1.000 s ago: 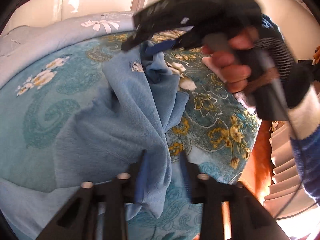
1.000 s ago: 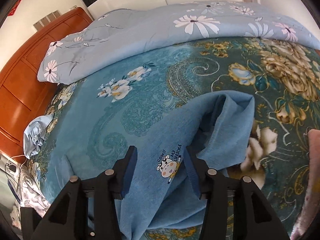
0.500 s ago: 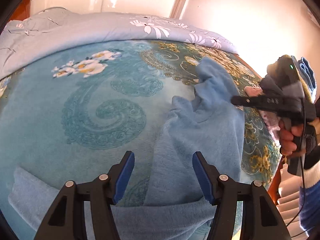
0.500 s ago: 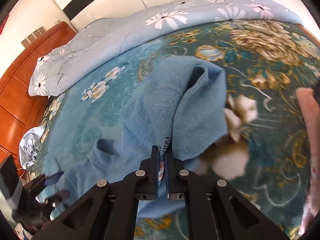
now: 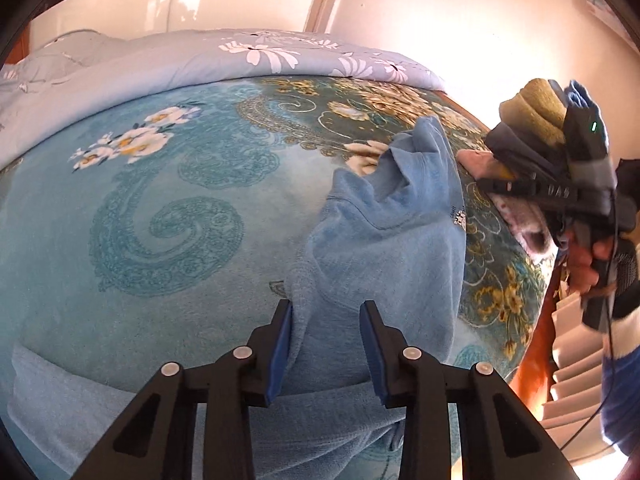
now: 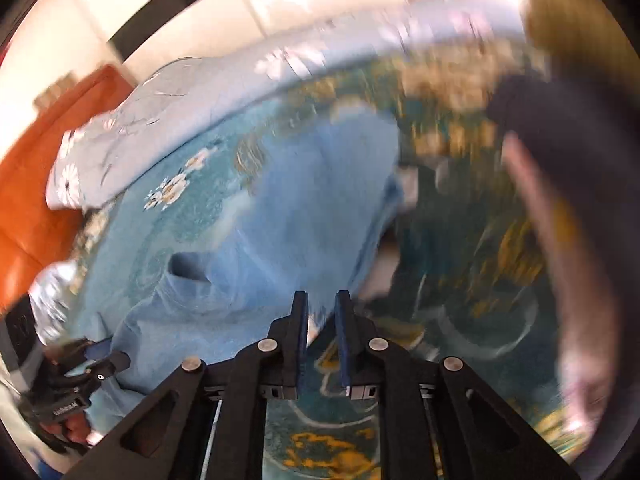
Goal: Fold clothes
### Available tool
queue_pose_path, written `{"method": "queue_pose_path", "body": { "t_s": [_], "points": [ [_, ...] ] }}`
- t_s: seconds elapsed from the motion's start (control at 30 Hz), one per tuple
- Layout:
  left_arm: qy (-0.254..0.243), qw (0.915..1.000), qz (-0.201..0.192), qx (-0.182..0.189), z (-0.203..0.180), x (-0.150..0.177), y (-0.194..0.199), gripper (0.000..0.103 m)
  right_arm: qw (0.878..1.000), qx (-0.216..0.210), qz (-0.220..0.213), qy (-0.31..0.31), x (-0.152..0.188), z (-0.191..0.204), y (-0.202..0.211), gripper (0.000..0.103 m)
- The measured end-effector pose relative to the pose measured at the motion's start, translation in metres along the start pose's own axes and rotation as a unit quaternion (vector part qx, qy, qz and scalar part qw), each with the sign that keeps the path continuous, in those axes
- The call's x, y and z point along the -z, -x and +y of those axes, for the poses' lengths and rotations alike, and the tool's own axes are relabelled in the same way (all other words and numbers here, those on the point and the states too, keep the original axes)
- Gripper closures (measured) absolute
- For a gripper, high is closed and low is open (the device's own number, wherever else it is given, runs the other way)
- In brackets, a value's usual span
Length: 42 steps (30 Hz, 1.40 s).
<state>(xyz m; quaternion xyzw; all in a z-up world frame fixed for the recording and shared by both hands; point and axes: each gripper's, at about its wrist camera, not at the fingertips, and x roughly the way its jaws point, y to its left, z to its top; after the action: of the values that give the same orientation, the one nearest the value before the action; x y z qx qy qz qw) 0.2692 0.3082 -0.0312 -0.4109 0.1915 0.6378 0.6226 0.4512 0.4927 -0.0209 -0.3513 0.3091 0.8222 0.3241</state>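
Jaws on the left gripper (image 5: 326, 336) stand wide apart, a fold of the light blue garment (image 5: 384, 240) lying between the blue pads without being pinched; half a second ago they were spread wider above the same cloth. On the right gripper (image 6: 322, 320) the jaws have parted to a narrow gap with nothing held, where before they were pressed together on the fabric's edge.

That garment is soft, fleecy knit with a small cartoon print near one hem. It lies rumpled on the bed, bunched into a raised ridge at its far end and spreading flatter toward the left gripper. It has changed little in the left view since the previous frame. The right view is smeared by motion, so the cloth's edge (image 6: 320, 200) there is hard to read.

Beneath it is a plush teal bedspread (image 5: 140, 220) with swirling paisley and gold flowers. A pale blue quilt (image 5: 200, 60) with white daisies runs along the far side. A stack of folded clothes (image 5: 532, 120), olive, dark and pink, sits at the bed's right edge beside the right gripper. An orange wooden headboard (image 6: 28, 184) shows at left in the right view.
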Motion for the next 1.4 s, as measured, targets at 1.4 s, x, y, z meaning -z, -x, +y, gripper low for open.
{"method": "queue_pose_path", "body": {
  "t_s": [1.4],
  "points": [
    [0.058, 0.9918, -0.076, -0.085, 0.008, 0.005, 0.067, 0.101, 0.976, 0.051, -0.075, 0.197, -0.020, 0.081, 0.048, 0.097]
  ]
}}
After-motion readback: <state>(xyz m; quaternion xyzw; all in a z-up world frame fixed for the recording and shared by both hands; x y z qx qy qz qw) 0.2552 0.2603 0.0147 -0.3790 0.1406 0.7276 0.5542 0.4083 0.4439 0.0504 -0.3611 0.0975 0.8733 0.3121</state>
